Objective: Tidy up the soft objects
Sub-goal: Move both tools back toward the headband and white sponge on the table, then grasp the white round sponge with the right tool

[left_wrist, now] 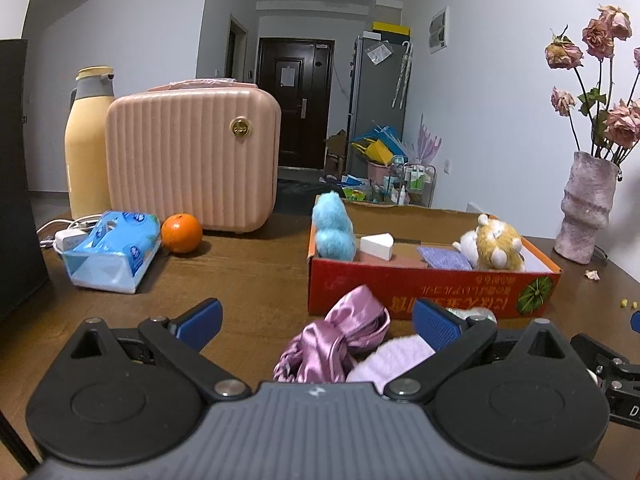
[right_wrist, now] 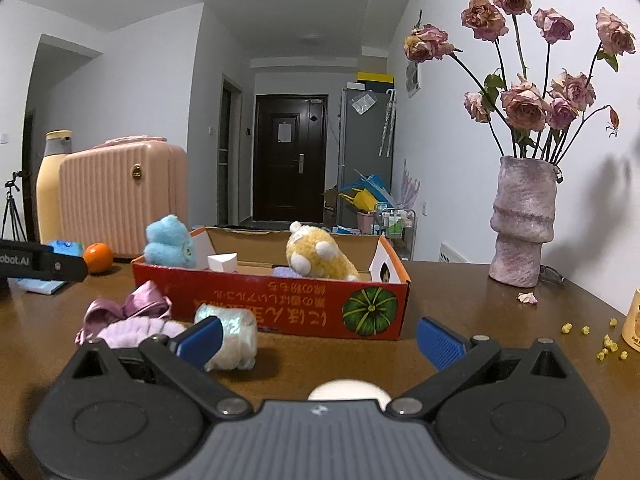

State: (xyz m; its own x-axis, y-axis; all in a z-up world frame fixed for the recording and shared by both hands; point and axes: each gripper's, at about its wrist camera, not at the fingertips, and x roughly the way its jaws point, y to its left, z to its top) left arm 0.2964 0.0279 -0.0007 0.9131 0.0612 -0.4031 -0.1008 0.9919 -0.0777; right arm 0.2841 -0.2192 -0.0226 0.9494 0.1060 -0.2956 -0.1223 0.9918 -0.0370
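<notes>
The satin scrunchie (left_wrist: 340, 340) and the fuzzy lilac piece (left_wrist: 396, 360) are seen on the table just short of the red box (left_wrist: 432, 288), right between the left gripper (left_wrist: 318, 322)'s spread, empty jaws. The right gripper (right_wrist: 320, 338) is also spread and empty, with the pale roll (right_wrist: 236, 336) off by its left finger, so the left one is judged nearer for the scrunchie.

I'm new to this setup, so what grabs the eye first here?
The red cardboard box at mid-table, holding a blue plush and a yellow plush. In front of it lie a purple satin scrunchie and a pale rolled cloth; dried roses in a vase stand right.
</notes>
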